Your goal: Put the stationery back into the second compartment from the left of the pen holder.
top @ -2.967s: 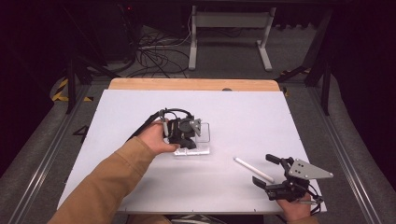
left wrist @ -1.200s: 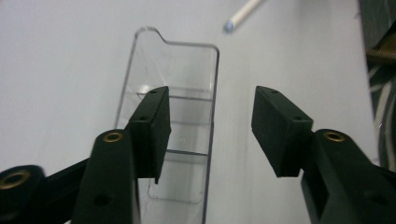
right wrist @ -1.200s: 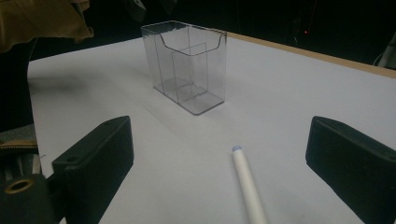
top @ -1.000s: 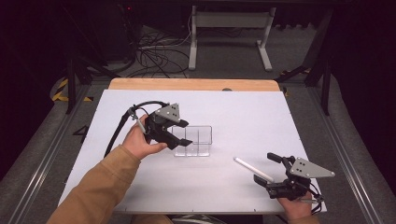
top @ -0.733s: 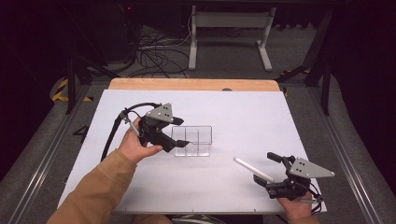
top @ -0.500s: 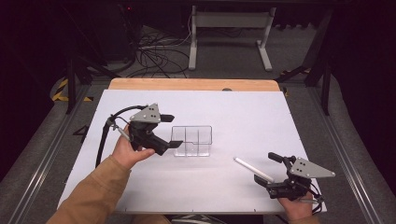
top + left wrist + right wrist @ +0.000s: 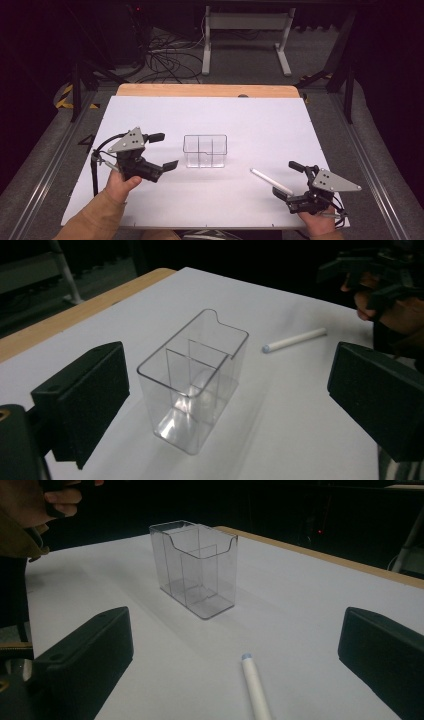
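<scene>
A clear plastic organizer is standing upright on the white table, its thin inner walls dividing it into compartments and one long wall dipping in a scooped cutout. It is catching glints of light along its base, and nothing is sitting inside it.

The left gripper is hanging just to the organizer's left, jaws spread wide and gripping nothing; in the left gripper view the organizer is sitting ahead, between the two black jaws but apart from both.

The right gripper is resting near the table's front edge, jaws also gaping and empty. A white marker is lying just ahead of it, between its jaws' line, with the organizer farther beyond.
</scene>
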### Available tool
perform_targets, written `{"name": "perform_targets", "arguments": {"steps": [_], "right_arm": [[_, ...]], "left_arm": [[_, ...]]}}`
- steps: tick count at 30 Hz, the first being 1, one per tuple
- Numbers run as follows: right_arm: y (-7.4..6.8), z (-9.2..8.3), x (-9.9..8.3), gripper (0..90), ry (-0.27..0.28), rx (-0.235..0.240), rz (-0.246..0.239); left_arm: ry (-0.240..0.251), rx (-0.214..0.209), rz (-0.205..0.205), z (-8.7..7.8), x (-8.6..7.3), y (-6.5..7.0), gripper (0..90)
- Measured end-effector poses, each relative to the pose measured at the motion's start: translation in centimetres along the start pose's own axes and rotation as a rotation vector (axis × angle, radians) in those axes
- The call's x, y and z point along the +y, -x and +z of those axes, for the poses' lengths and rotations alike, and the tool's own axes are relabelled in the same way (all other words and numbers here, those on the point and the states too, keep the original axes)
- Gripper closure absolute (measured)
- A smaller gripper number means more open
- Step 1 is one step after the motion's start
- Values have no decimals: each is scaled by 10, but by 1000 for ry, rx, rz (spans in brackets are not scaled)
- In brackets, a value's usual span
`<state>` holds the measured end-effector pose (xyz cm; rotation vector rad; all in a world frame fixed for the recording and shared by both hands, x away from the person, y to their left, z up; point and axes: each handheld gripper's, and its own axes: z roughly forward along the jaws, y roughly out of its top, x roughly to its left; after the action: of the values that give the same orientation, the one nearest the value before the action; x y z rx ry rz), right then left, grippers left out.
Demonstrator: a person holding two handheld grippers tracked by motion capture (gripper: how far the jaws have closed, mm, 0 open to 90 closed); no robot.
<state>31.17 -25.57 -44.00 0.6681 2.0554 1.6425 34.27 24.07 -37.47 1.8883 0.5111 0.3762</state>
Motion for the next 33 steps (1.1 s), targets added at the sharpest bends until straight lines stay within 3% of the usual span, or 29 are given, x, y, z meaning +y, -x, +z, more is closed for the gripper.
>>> {"name": "perform_targets", "arguments": {"steps": [2,6,10,13,16,19,23,26,33], "right_arm": [[0,0,0,6,-2,-1,3],[1,1,2,0,-11,3,5],[0,1,2,0,-21,6,8],[0,0,2,0,-29,-14,3],[1,0,2,0,-34,-29,5],[1,1,3,0,2,-103,46],[-2,5,5,0,-40,-185,54],[-6,6,4,0,-61,-175,21],[-6,8,10,72,-114,-181,5]], "left_arm": [[9,18,-7,-6,-8,2,38],[57,-1,-1,-16,-29,1,8],[100,12,-28,-22,-46,1,13],[93,61,2,-25,-49,4,12],[85,105,-17,-27,-55,7,20],[65,116,-39,-27,-62,6,26],[61,121,-30,-28,-63,7,27],[55,113,-30,-28,-64,7,28],[59,118,-41,-30,-67,6,29]]}}
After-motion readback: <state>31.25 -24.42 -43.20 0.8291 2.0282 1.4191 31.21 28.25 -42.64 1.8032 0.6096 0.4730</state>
